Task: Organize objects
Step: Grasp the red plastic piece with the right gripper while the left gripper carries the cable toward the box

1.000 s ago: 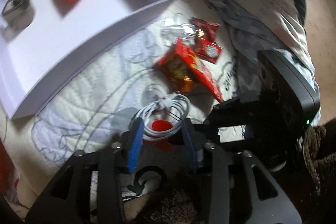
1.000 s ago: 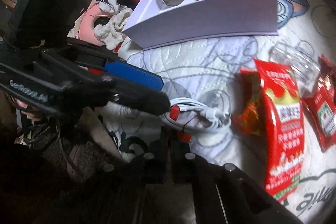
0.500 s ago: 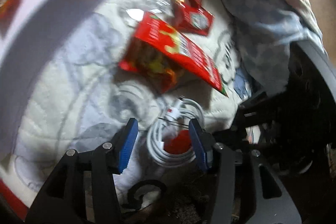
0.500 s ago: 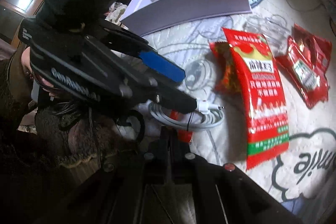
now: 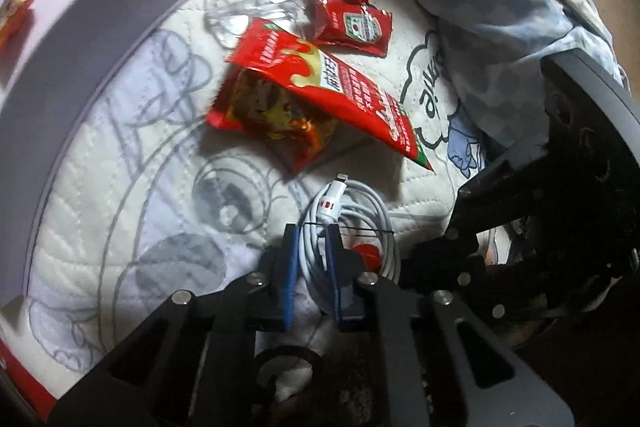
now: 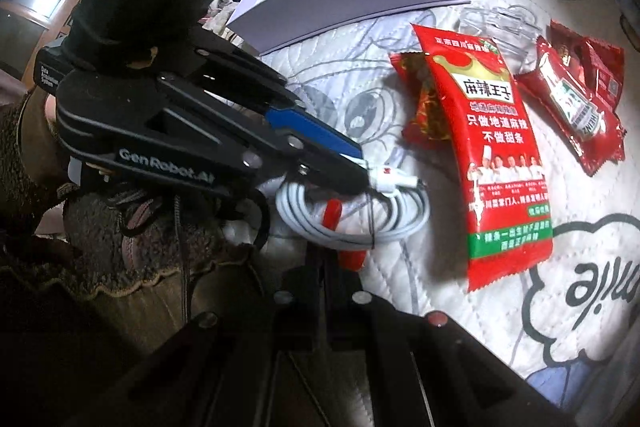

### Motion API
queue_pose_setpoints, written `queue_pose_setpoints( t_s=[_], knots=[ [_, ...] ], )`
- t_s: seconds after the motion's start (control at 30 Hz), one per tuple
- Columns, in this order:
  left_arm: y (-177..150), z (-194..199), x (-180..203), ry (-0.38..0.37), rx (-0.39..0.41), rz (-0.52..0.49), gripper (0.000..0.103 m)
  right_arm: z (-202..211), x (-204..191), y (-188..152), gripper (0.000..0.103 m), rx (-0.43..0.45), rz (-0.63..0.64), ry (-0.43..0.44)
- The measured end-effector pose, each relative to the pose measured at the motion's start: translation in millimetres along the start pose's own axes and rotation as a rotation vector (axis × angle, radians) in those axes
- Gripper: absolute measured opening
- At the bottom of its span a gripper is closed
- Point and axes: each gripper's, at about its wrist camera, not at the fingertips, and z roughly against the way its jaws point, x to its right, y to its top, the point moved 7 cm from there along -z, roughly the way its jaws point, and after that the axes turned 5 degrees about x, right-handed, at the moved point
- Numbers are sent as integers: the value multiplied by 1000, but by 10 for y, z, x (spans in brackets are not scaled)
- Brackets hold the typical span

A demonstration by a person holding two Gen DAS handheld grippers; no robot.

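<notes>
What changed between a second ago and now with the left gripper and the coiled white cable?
The left gripper swung off the white box toward the snack packets, opened wide half a second ago, then shut on the coiled white cable, pinching one side of the coil. The right gripper stayed shut on something red at the coil's near edge. The big red snack bag and ketchup sachets lie unmoved on the quilt.

White quilted bedspread (image 5: 120,187) with grey cartoon print carries everything. Lying on it: lavender open box (image 5: 100,27), coiled white cable (image 6: 360,219), large red snack bag (image 6: 496,147) overlapping a smaller red-yellow packet (image 5: 272,115), two dark red ketchup sachets (image 5: 356,23), clear plastic piece (image 5: 248,3), crumpled blue-checked cloth (image 5: 500,27).
</notes>
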Motion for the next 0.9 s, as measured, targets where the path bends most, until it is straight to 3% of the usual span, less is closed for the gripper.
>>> queue_pose_setpoints(
  t_s=[0.27, 0.3, 0.4, 0.53, 0.63, 0.83, 0.9],
  knots=[
    [-44, 252, -89, 38, 62, 71, 11, 69, -74, 161, 1, 23, 31, -24],
    [-78, 267, -86, 28, 29, 12, 11, 73, -95, 180, 1, 25, 36, -25],
    [-103, 381, -188, 28, 51, 59, 10, 95, -184, 205, 1, 44, 54, -11],
    [-133, 448, -332, 121, 81, 90, 10, 83, -221, 231, 1, 39, 81, -35],
    [-181, 564, -410, 92, 92, 90, 10, 93, -223, 238, 1, 46, 70, -39],
    [-291, 705, -499, 123, 116, 121, 10, 144, -143, 329, 1, 73, 74, -61],
    [-321, 766, -511, 137, 127, 128, 10, 299, -49, 504, 1, 81, 76, -71]
  ],
)
